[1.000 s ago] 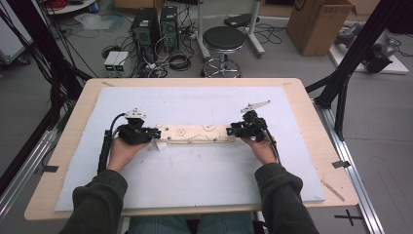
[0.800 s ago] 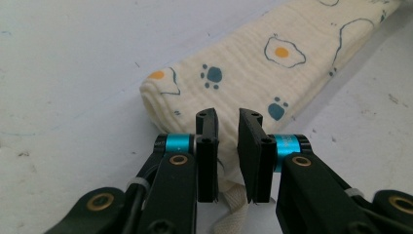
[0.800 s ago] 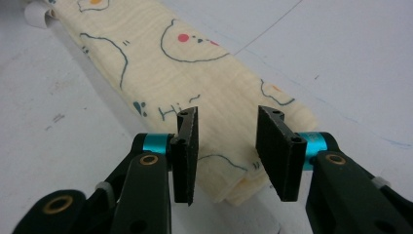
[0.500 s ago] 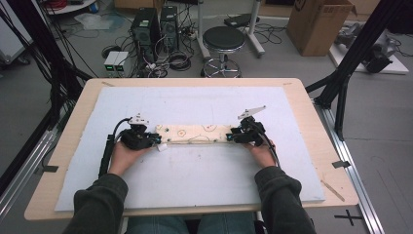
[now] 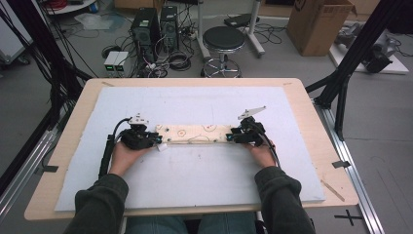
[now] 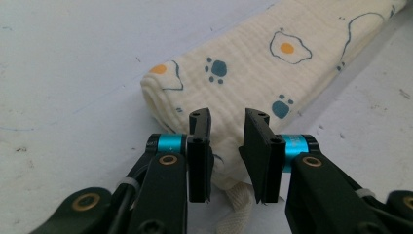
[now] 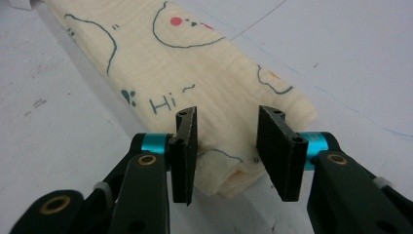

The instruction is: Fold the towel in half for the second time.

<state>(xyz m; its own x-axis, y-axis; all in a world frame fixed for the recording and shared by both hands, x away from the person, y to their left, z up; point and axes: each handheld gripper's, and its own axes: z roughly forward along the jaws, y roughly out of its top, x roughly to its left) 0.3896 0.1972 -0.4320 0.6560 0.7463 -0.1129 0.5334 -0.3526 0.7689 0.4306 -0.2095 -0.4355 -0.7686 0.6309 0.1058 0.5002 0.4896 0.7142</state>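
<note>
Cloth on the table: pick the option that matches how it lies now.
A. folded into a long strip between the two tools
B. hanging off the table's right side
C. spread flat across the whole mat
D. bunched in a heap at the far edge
A: the cloth lies as a long folded strip, with the left tool at one end and the right tool at the other.

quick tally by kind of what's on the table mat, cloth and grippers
folded cloth: 1, cream with printed eggs and paw marks, lying as a long strip on the mat
grippers: 2, the left gripper at one end of the strip and the right gripper at the other
white mat: 1
total: 4
</note>
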